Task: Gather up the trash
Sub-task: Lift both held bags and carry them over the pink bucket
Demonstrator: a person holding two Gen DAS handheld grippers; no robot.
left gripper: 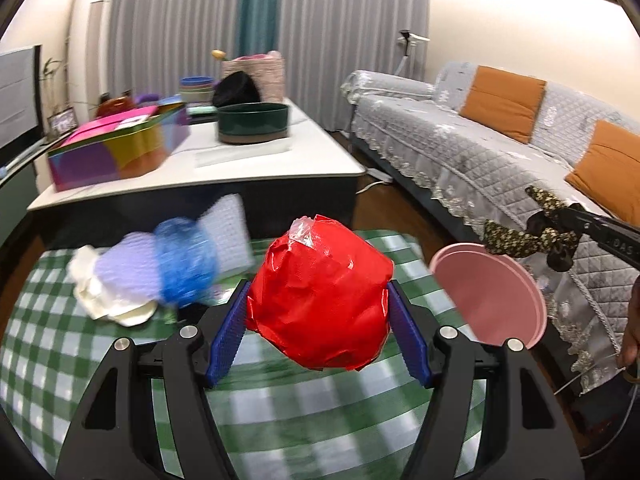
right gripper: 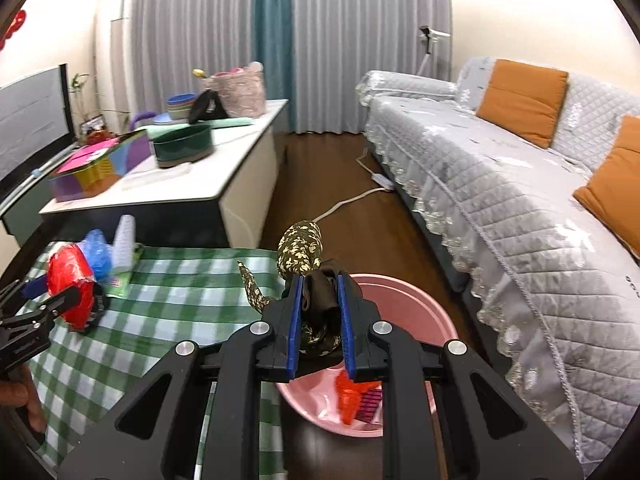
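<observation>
My left gripper (left gripper: 318, 306) is shut on a red crumpled plastic ball (left gripper: 320, 292) and holds it above the green checked cloth (left gripper: 280, 408); it also shows in the right wrist view (right gripper: 70, 280). My right gripper (right gripper: 320, 300) is shut on a dark floral cloth scrap (right gripper: 302, 252) and holds it above the pink basin (right gripper: 404, 304). The basin (left gripper: 492, 296) stands on the floor right of the cloth and holds red and pink scraps (right gripper: 356, 400). A pile of white, lilac and blue trash (left gripper: 152, 276) lies on the cloth at far left.
A white low table (left gripper: 248, 164) behind the cloth carries a colourful box (left gripper: 120, 144), a dark green round tub (left gripper: 253, 122) and bowls. A grey sofa (left gripper: 500, 152) with orange cushions runs along the right. A power strip and cord (right gripper: 380, 182) lie on the wood floor.
</observation>
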